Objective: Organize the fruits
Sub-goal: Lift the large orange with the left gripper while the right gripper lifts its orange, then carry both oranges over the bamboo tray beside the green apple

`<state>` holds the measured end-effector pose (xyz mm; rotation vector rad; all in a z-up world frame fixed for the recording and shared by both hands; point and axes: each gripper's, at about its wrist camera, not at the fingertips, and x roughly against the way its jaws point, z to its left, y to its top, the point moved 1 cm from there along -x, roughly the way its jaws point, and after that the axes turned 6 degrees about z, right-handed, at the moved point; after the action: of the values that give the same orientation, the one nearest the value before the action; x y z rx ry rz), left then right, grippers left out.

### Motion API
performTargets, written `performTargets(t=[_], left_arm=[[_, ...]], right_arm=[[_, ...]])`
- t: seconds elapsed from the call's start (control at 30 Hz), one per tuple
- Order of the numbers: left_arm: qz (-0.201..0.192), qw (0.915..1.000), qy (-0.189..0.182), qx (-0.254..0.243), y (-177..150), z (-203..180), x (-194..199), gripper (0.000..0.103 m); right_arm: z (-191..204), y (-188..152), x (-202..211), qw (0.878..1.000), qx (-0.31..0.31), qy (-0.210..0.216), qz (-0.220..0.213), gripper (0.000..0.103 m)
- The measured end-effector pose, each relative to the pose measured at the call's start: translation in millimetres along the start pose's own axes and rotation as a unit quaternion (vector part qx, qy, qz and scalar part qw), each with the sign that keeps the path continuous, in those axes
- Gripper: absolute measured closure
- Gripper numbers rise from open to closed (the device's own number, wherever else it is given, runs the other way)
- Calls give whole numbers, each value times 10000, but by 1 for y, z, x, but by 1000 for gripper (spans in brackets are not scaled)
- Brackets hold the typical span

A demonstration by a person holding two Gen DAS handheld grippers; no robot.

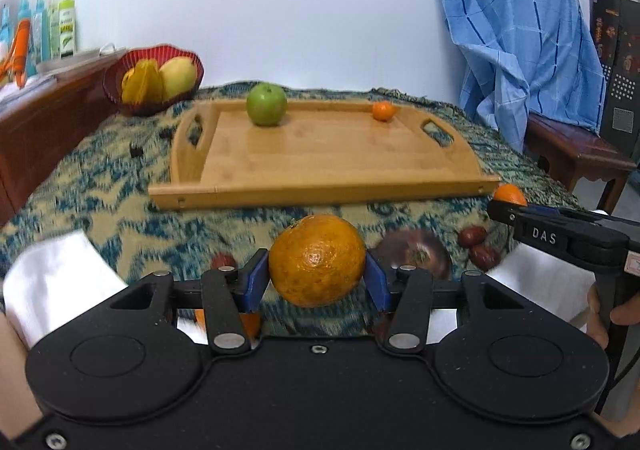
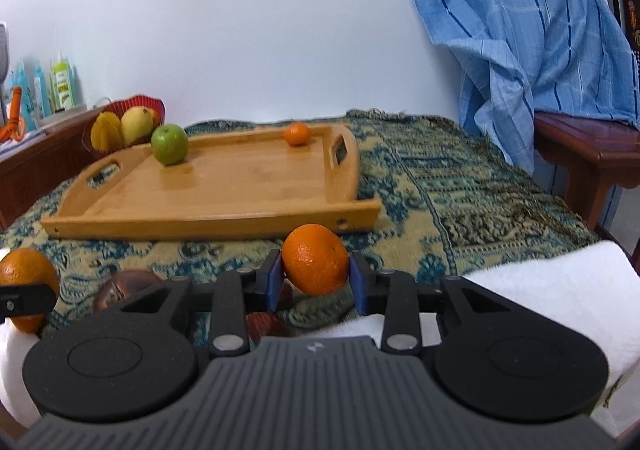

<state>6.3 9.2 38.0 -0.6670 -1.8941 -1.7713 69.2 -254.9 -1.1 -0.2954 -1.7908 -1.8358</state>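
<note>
My left gripper (image 1: 316,276) is shut on a large, dull orange (image 1: 316,260), lifted just above the patterned cloth in front of the wooden tray (image 1: 320,188). The right wrist view shows my right gripper (image 2: 316,276) shut on a smaller, brighter orange (image 2: 316,264), also near the tray's (image 2: 200,224) front edge. A green apple (image 1: 266,104) and a small tangerine (image 1: 384,110) sit at the back of the tray. Each gripper shows in the other's view: the right one (image 1: 500,208) at the right, the left one (image 2: 24,298) at the far left.
A red basket (image 1: 120,90) with yellow fruit stands behind the tray's left corner. A dark brown fruit (image 1: 416,250) and red dates (image 1: 476,246) lie on the cloth below the grippers. White towels (image 1: 60,274) flank them. A chair with a blue cloth (image 1: 520,30) stands right.
</note>
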Motion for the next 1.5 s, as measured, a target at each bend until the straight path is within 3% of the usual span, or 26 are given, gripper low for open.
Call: performTargets(t=[0.4,0.8,1.13,1.23,1.5], left_arm=[[-156,9998,-48,-147,72,21,-35,55],[-82,9998,-160,28,134,50,-110,55],[184,9994,-178,236,160,70,-176,55],[218,9989,-301,273,162,73,-188,55],[412,9984,-115,367,160,83,-207,55]], right_arm=[[11,41,-25,9996,-44,94,-272,64],[21,98,-78,9997,66,84,-233,63],[17,126,-142,9995,265,-106,136,63],[17,130,-161,9991,254,-104,325,63],[19,134,-190,9982,85,-4,598,63]])
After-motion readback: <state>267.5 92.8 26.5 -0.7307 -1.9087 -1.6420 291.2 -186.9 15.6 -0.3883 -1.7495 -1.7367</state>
